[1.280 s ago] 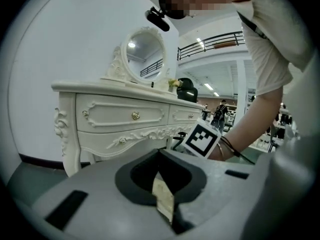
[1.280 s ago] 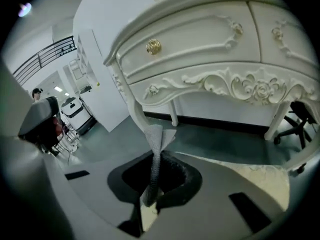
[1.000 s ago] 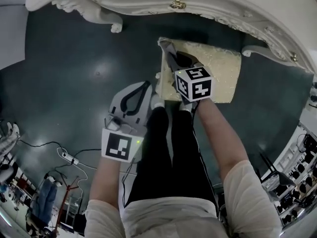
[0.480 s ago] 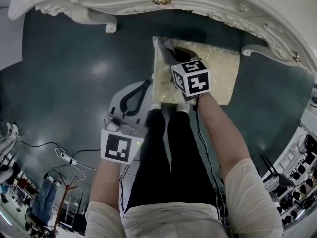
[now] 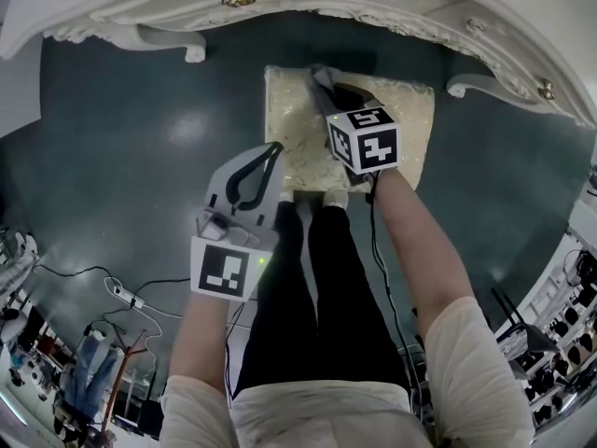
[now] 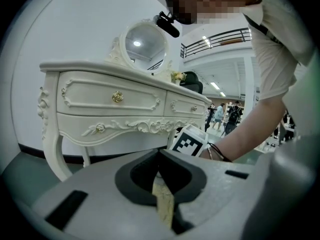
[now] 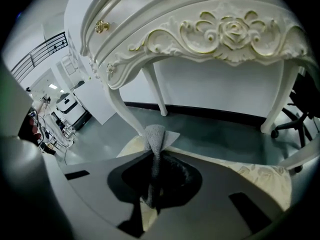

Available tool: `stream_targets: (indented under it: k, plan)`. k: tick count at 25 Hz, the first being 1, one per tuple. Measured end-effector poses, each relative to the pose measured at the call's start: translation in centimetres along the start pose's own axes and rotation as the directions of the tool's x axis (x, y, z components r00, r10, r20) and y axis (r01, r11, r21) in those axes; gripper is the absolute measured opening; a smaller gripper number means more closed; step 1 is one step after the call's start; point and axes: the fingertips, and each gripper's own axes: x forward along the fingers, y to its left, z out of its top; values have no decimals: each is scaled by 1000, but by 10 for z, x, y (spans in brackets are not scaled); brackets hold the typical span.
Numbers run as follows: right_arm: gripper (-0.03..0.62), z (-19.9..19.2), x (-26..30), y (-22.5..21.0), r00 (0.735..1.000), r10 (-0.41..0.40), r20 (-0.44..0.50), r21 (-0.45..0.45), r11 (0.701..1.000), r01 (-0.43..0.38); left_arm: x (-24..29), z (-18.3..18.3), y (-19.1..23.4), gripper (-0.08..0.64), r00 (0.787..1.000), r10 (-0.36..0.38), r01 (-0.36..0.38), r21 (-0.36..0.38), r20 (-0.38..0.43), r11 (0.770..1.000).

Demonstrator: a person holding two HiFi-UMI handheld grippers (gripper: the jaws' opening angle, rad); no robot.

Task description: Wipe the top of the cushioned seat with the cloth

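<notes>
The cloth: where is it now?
In the head view, the grey cloth lies at the far edge of the cushioned seat, left of centre, near the white dressing table, pinched in the right claw.

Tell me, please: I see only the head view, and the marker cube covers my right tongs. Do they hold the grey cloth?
Observer: Yes. In the right gripper view the right tongs are shut on the grey woven cloth. A fold of it stands up past their tips.
Operator: And are the left tongs holding anything?
Observer: No. The left gripper view shows the left tongs shut on nothing. Only a strip of the cream patterned cushioned seat shows through them.
</notes>
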Motion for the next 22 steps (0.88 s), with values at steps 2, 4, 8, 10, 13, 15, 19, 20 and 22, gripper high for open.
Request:
stream_targets:
  k: [2, 4, 8, 10, 13, 15, 19, 20, 22]
  plan:
    - [31, -3, -6, -10, 1000, -10, 1, 0, 1000, 10, 5, 2, -9, 2, 1000, -8, 8, -9, 6, 1000]
    - [31, -4, -14, -19, 1000, -16, 4, 1, 1000, 16, 9, 3, -19, 2, 1000, -19, 19, -6, 3, 1000]
    - [31, -11, -30, -44, 1000, -26, 1, 28, 999, 26, 23, 1, -41, 2, 999, -45, 46, 14, -19, 999]
    - [31, -15, -33, -56, 999, -33, -5, 38, 999, 33, 31, -3, -50, 2, 998, -61, 62, 24, -32, 998]
    - [31, -18, -40, -71, 999, -44, -5, 57, 997, 44, 40, -4, -59, 2, 996, -75, 76, 20, -40, 997]
    - [31, -22, -46, -80, 999, -52, -5, 66, 996, 52, 45, -1, -66, 2, 996, -84, 85, 31, -36, 996]
    - [31, -28, -56, -96, 997, -70, -13, 81, 994, 71, 54, 5, -78, 2, 994, -101, 102, 43, -33, 994]
    - [31, -31, -59, -99, 997, -72, -18, 87, 994, 73, 56, 7, -81, 2, 994, -105, 106, 47, -31, 993]
    - [31, -35, -64, -105, 997, -74, -28, 99, 992, 76, 58, 9, -87, 2, 993, -112, 114, 46, -36, 992]
